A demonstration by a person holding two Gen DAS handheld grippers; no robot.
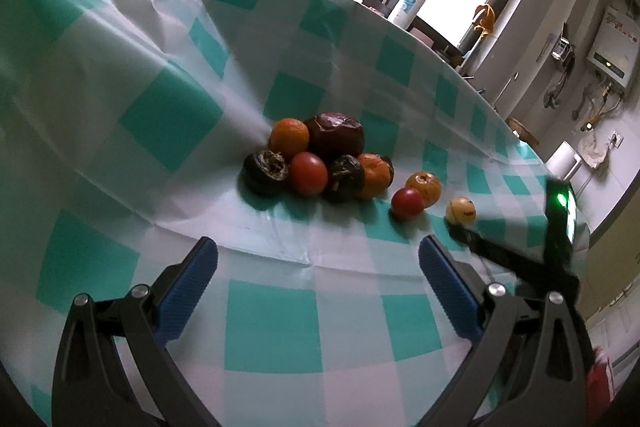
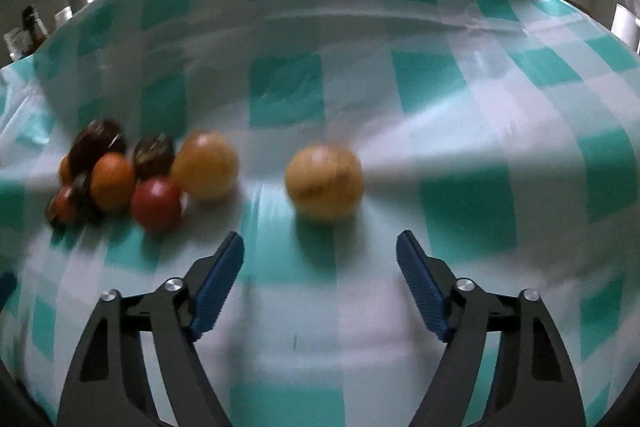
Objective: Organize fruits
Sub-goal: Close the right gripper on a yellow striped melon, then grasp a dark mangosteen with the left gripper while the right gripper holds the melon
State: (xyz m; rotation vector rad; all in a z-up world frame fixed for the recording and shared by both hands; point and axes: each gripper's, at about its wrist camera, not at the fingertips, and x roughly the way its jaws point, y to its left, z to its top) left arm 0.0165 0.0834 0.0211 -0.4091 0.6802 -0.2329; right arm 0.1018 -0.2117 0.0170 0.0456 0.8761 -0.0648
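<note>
A pile of small fruits (image 1: 316, 159) lies on the green-and-white checked tablecloth (image 1: 272, 327): orange ones, dark wrinkled ones, a big dark red one (image 1: 336, 137) and a red one (image 1: 307, 174). To its right lie a red fruit (image 1: 407, 203), an orange one (image 1: 424, 183) and a pale yellow one (image 1: 461, 211). My left gripper (image 1: 318, 255) is open and empty, short of the pile. My right gripper (image 2: 320, 247) is open and empty, just short of the yellow fruit (image 2: 325, 183); its arm also shows in the left wrist view (image 1: 520, 259). The pile is at the left (image 2: 112, 175).
The cloth is creased and rises in folds at the far left (image 1: 120, 27). A white bottle (image 1: 412, 3) stands beyond the table's far edge by the window. A white canister (image 1: 564, 163) and wall fittings are off to the right.
</note>
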